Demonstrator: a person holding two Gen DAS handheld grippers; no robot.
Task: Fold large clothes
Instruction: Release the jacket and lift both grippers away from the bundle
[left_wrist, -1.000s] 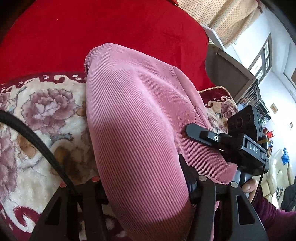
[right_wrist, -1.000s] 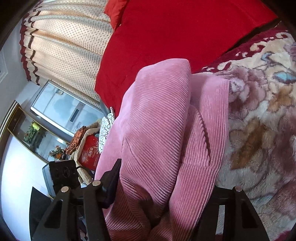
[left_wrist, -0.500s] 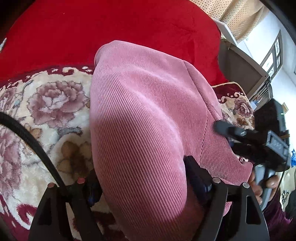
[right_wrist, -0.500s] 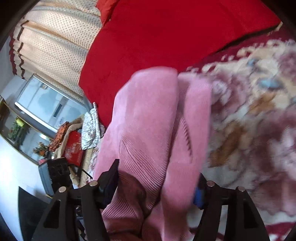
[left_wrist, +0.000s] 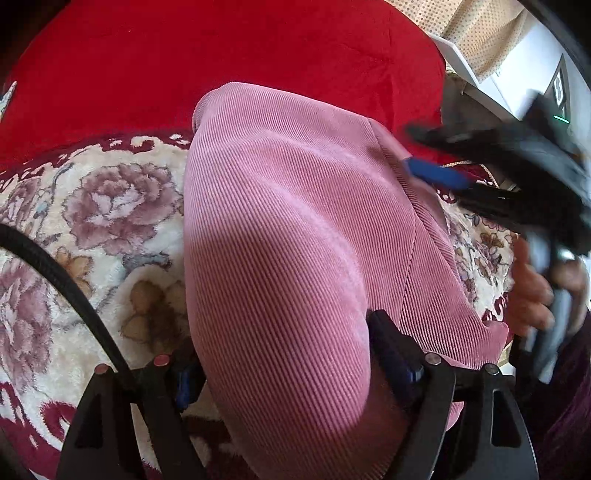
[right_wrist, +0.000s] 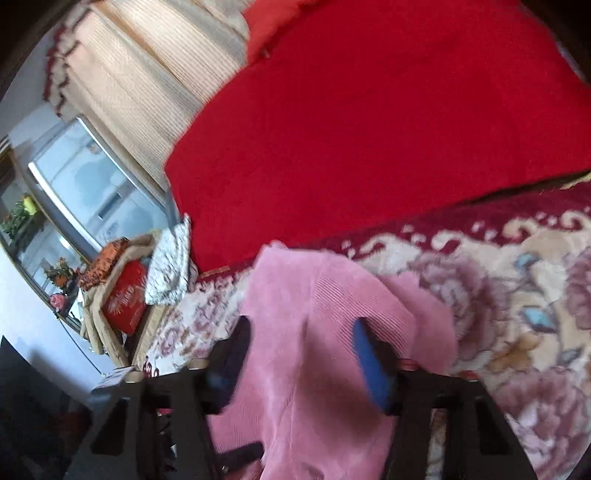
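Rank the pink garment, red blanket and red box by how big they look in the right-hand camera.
1. red blanket
2. pink garment, though it sits nearest the camera, which inflates it
3. red box, small and far off
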